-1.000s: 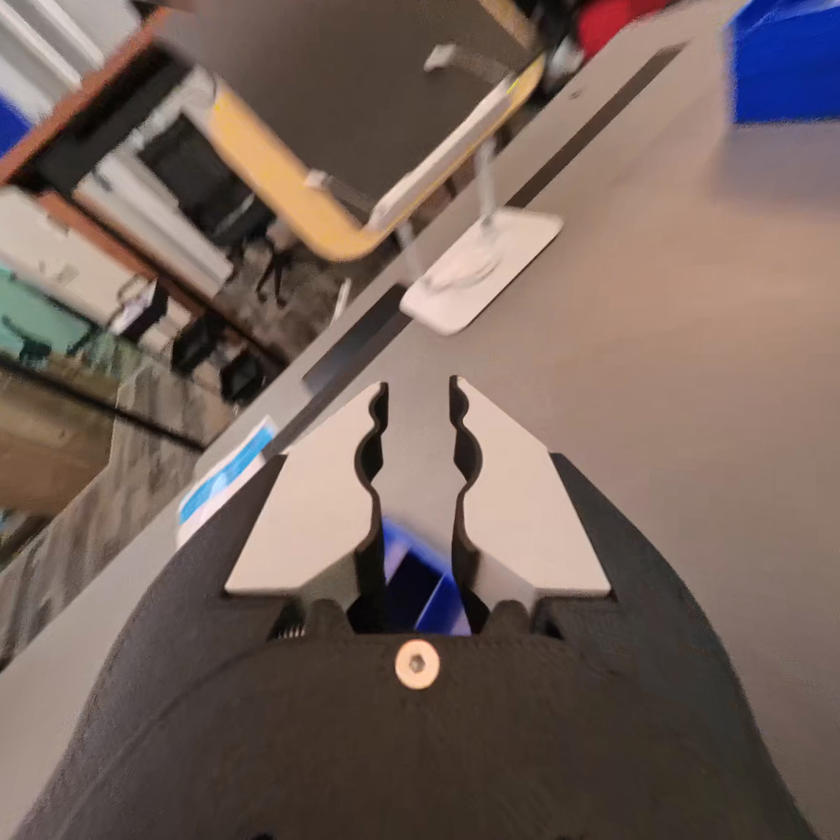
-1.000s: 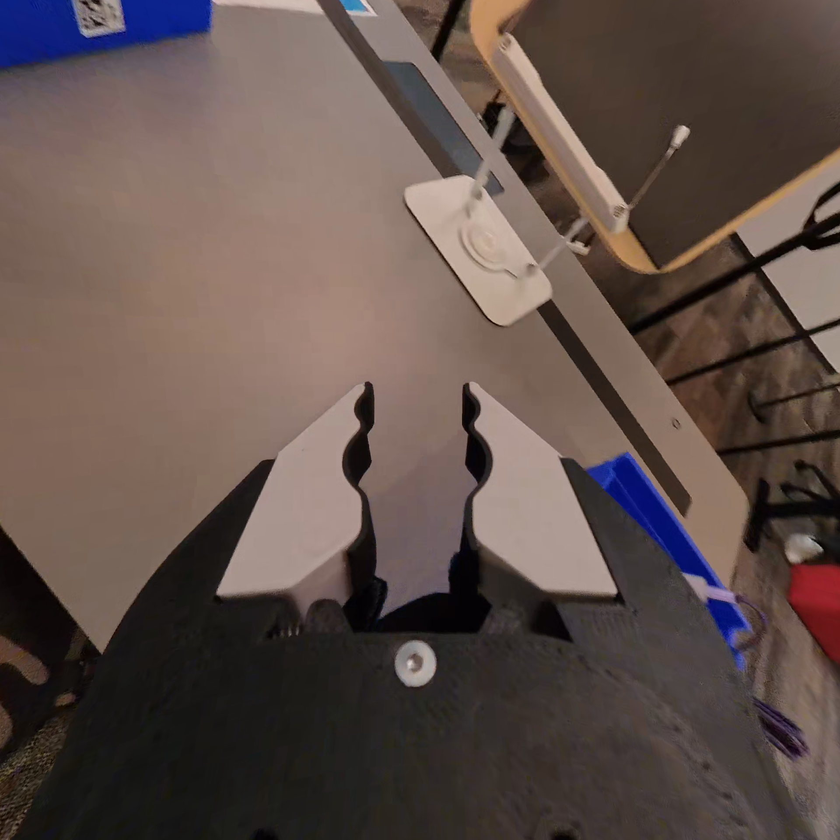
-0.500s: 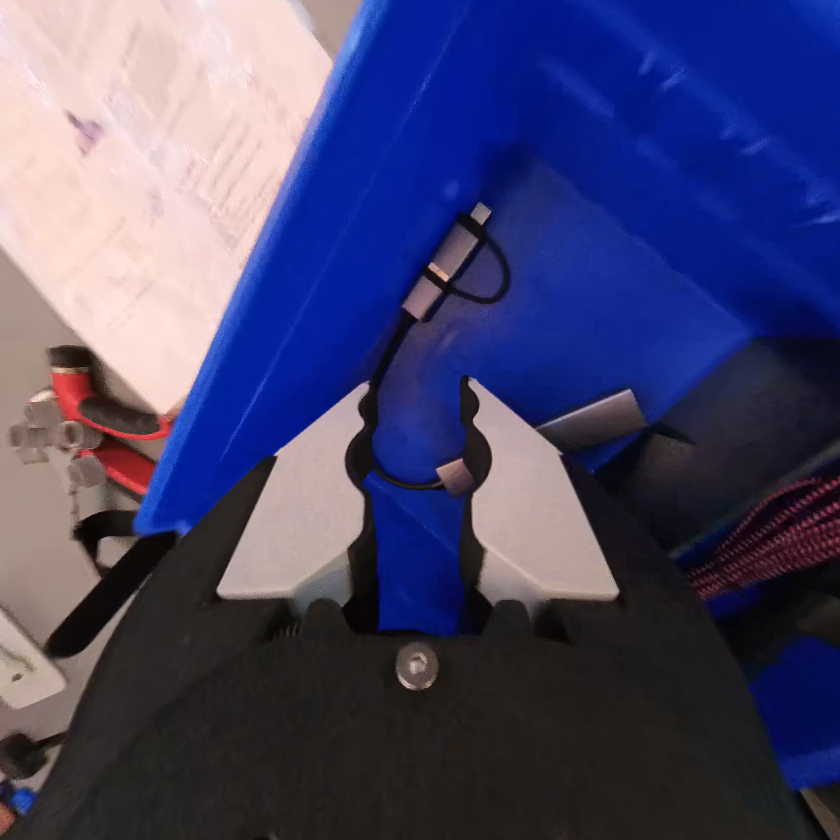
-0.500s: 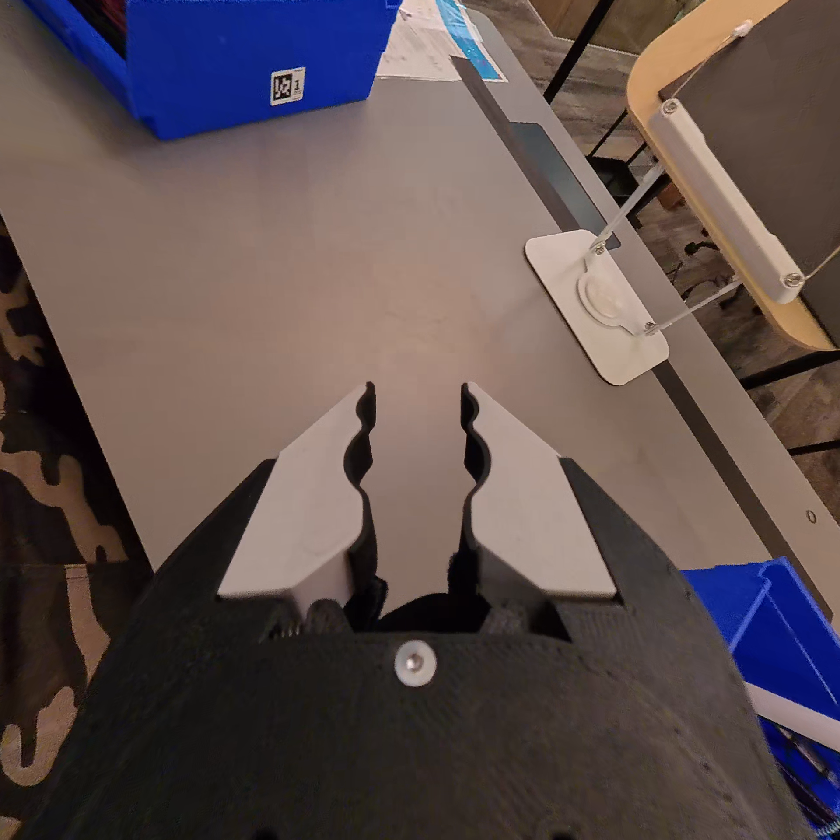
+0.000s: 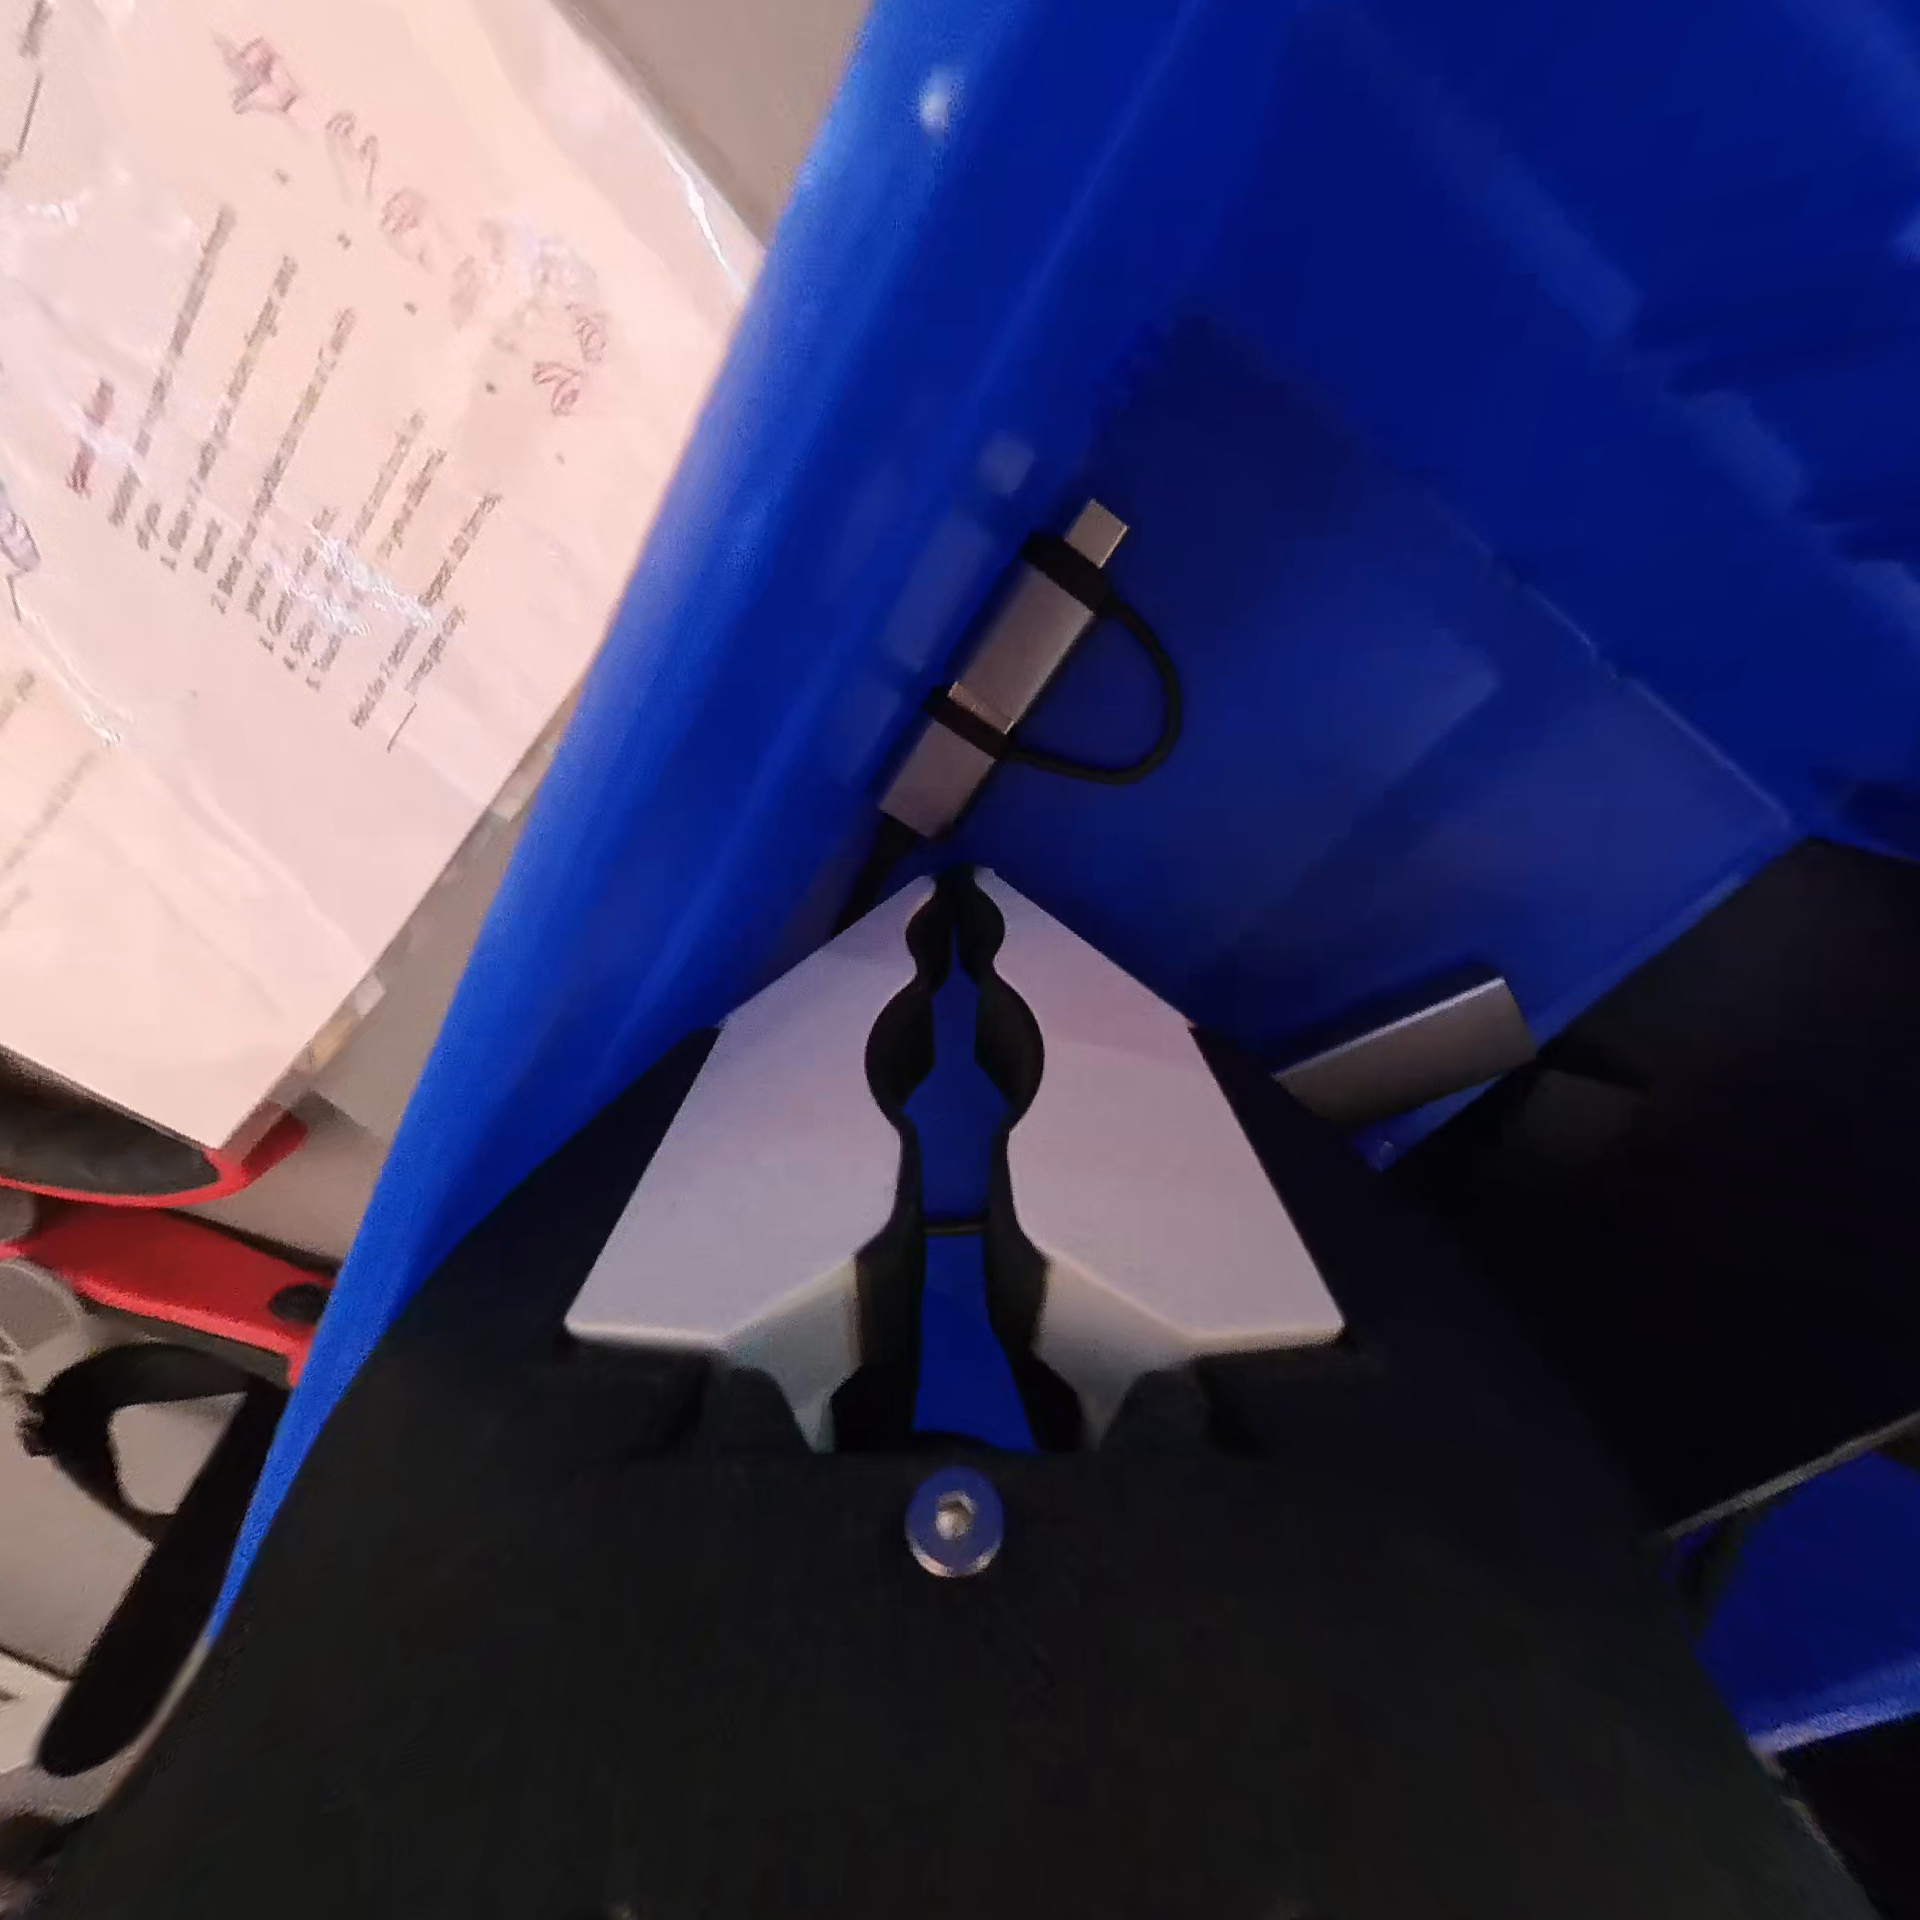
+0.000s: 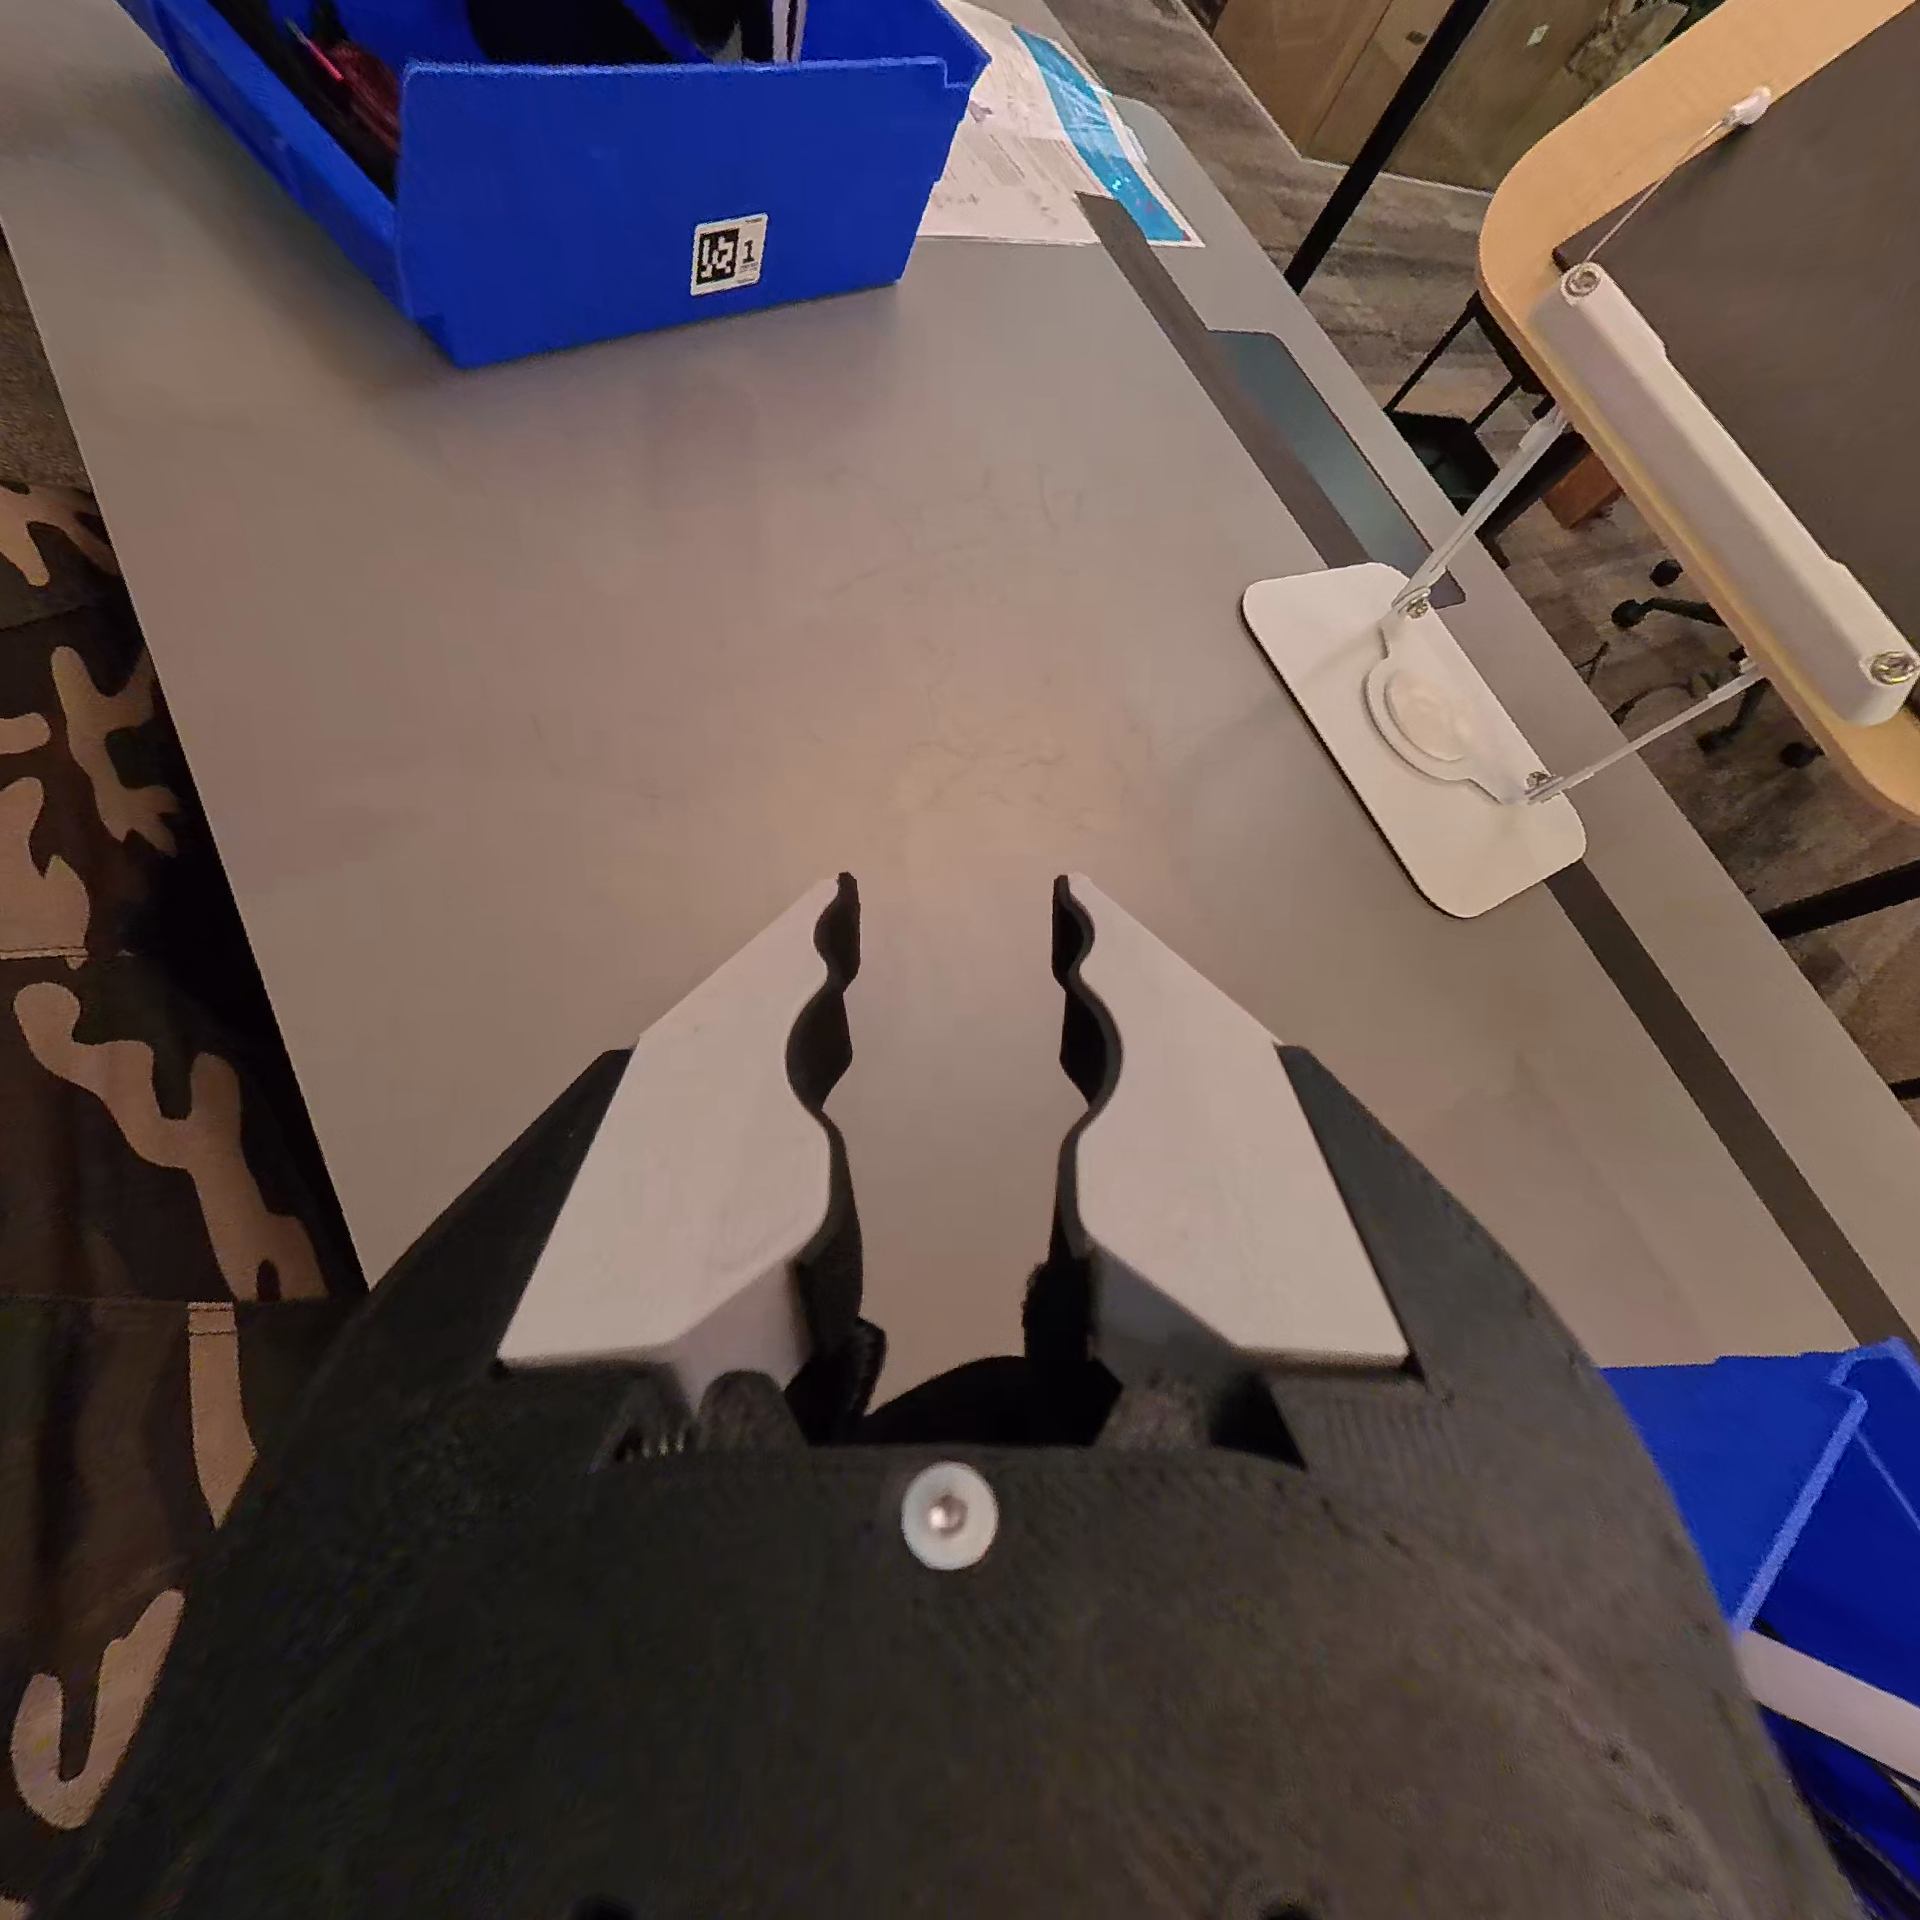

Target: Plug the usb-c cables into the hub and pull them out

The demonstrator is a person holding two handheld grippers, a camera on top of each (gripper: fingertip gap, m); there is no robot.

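Observation:
In the left wrist view, a USB-C cable with a grey connector (image 5: 1013,665) and a thin black cord lies inside a blue bin (image 5: 1351,468), against its left wall. My left gripper (image 5: 954,894) is down in the bin, shut on the black cord just below the connector. A flat grey metal piece (image 5: 1403,1049) lies at the right fingertip; I cannot tell what it is. My right gripper (image 6: 954,883) is open and empty, above the bare grey table (image 6: 675,623).
A blue bin (image 6: 623,208) with cables stands at the far left of the table. Printed papers (image 5: 260,468) lie beside it. A white base plate (image 6: 1403,727) with thin rods sits near the right edge. Another blue bin (image 6: 1787,1507) is at my lower right. My right fingertips sit around 55 centimetres from my left ones. From my left tips it is roughly 9 centimetres to the flat grey metal piece (image 5: 1403,1049); from my right, 45 centimetres.
My left gripper went from above the table down into the blue bin and shut on the black cord. My right gripper drew back over the table, still open.

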